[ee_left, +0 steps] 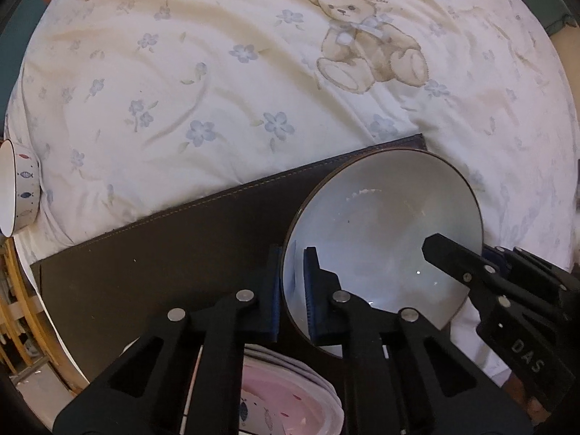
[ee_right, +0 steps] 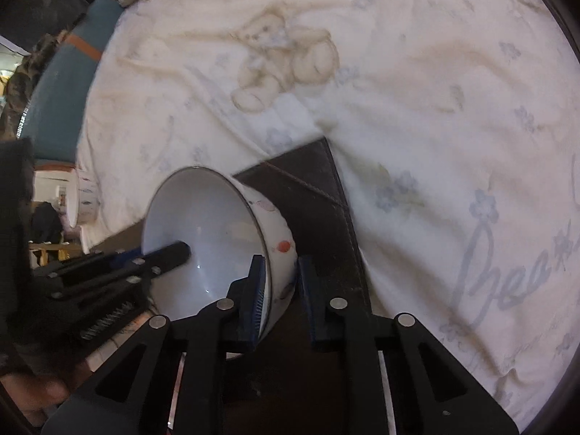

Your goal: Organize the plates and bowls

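bowl (ee_left: 384, 239) was pinched at opposite rim walls by left gripper (ee_left: 293, 290) and right gripper (ee_right: 279, 290) | pink plates (ee_left: 290, 398) were stacked below | second bowl (ee_left: 18, 192) was left apart, unsorted

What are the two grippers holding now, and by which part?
Both hold one white bowl by its rim: the left gripper on one side, the right gripper on the opposite side.

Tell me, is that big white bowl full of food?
No. In the left wrist view the bowl shows a bare pale inside, with only the left gripper and right gripper pinching its rim.
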Demonstrator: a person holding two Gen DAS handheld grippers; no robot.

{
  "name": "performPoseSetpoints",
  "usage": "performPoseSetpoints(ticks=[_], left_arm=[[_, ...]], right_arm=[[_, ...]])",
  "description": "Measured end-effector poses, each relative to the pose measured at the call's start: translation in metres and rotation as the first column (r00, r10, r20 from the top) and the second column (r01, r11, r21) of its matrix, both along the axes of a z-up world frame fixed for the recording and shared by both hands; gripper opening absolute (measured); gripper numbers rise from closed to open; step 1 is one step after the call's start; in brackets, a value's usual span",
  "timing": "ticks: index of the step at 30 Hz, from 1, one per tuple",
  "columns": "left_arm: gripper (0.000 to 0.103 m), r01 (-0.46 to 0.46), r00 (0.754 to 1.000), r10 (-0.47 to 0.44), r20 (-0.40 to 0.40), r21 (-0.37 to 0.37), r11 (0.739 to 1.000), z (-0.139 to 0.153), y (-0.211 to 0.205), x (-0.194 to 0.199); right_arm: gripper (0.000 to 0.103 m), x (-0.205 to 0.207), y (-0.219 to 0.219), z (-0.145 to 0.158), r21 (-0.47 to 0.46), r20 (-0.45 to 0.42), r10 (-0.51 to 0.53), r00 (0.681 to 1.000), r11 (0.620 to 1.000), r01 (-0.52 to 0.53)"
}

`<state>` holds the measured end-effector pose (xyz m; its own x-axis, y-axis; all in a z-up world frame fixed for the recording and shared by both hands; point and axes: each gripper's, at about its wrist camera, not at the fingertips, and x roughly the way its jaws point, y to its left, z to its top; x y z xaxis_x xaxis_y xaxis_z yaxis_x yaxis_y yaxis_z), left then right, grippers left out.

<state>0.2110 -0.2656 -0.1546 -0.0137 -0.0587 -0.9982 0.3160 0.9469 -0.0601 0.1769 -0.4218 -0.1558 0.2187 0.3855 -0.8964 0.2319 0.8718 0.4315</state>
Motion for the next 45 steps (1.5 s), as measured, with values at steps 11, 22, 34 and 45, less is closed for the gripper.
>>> performPoseSetpoints(ticks=[11, 22, 34, 45], left_arm=[[0.009, -0.005, 0.999, 0.007, 0.051, -0.032, 0.999, 0.034, 0.016, -0.019], [0.009, -0.015, 0.993, 0.024, 0.116, -0.077, 0.997, 0.089, 0.055, -0.042], [0.009, -0.048, 0.988, 0.072, 0.134, -0.177, 0.983, 0.112, 0.131, -0.098], [0.009, -0.102, 0.985, 0.126, 0.116, -0.197, 0.975, 0.091, 0.176, -0.114]], right_arm=[[0.017, -0.004, 0.011, 0.022, -0.031, 0.01, 0.009, 1.0, 0.999, -0.009], [0.017, -0.028, 0.044, 0.075, -0.063, 0.089, 0.058, 0.994, 0.997, -0.053], [0.017, -0.084, 0.099, 0.103, -0.028, 0.168, 0.164, 0.972, 0.986, -0.161], [0.017, -0.1, 0.153, 0.093, -0.07, 0.156, 0.26, 0.953, 0.965, -0.252]])
